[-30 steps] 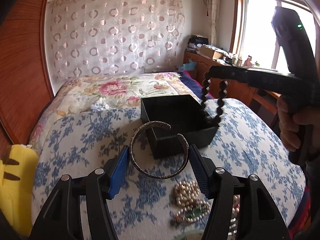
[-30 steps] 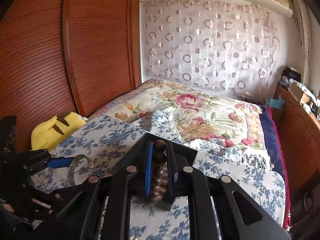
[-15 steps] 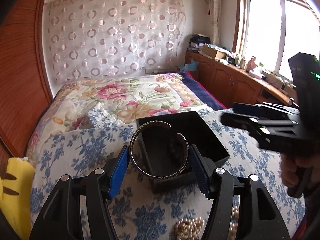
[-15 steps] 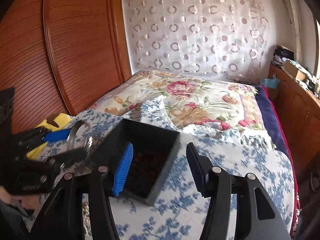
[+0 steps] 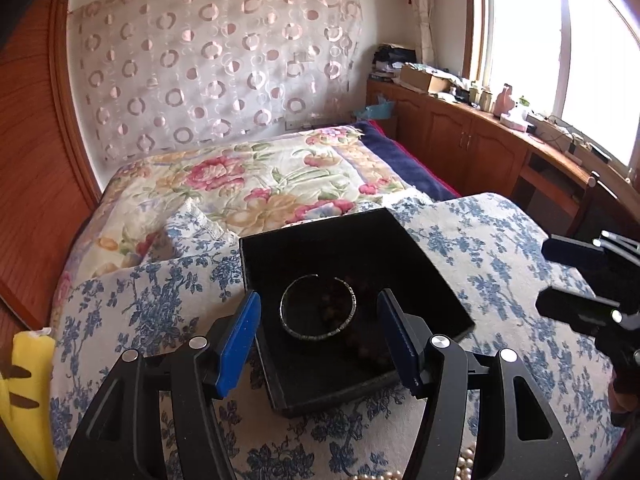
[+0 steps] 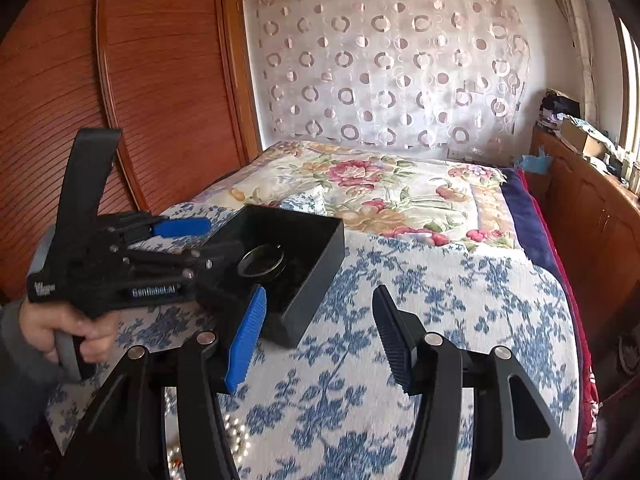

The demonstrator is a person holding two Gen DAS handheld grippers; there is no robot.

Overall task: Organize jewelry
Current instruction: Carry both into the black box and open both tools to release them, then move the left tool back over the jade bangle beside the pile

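- The left gripper (image 5: 318,300) is positioned above the open black square box (image 5: 340,226), angled downward into it.
- The jaws of the left gripper are held partly open. Clear gaps are seen between both pads and the open silver metal cuff bangle (image 5: 316,334), so the bangle is not gripped.
- The bangle is located inside the box, between the lines of the two jaws. Whether it rests flat on the box floor cannot be told.
- Dark brown beads (image 5: 360,346) are faintly seen on the box floor, under and beside the bangle; the detail is too dark to resolve.
- The right gripper (image 6: 319,292) is held to the right of the box, above the white bed cover with blue floral print (image 6: 440,288). Its jaws have just been opening and stand partly open, with nothing between them.
- The box is set on the bed cover, near the edge of a cream quilt with pink flowers (image 5: 248,184).
- A strand of white pearls (image 5: 466,466) is seen lying on the bed cover at the near edge, apart from the box.
- The handle of the left gripper is grasped by a hand (image 6: 76,332) in a grey sleeve.
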